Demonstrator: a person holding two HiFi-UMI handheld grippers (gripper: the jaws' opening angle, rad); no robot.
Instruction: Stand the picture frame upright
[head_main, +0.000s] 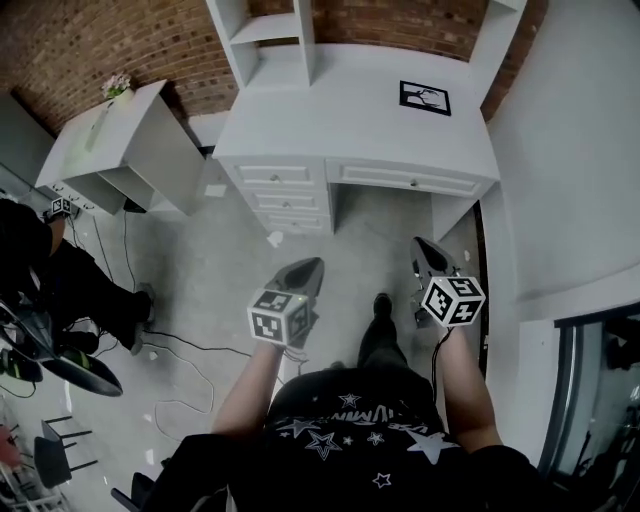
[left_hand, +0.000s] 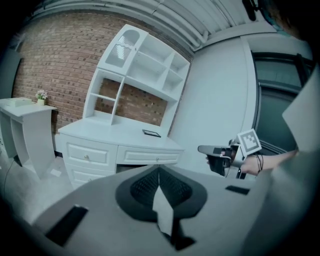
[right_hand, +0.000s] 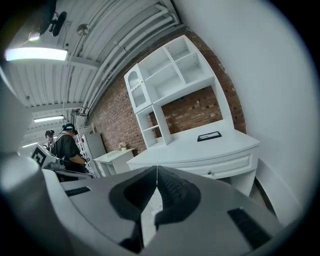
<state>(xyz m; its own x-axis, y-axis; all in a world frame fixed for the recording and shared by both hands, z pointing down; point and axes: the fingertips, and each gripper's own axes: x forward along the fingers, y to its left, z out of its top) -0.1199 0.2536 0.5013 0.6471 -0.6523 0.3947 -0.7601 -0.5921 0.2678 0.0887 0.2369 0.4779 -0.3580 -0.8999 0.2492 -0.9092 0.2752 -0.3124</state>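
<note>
From the head view, a thin, dark-edged rectangular picture frame (head_main: 425, 98) lies flat near the right back corner of the smooth white desk (head_main: 330, 110), against a rough brick wall (head_main: 120, 40). The left gripper (head_main: 314, 264) and right gripper (head_main: 421, 244) hang over the floor, well apart from the desk.

The left gripper view shows its dark ribbed fingers (left_hand: 144, 189) pressed together, holding nothing. It also shows the whole shelf unit (left_hand: 145, 65), which the head view cuts off.

In the right gripper view, the fingers (right_hand: 176, 190) are likewise closed and empty. Only this view shows a lit ceiling lamp (right_hand: 35, 54).
</note>
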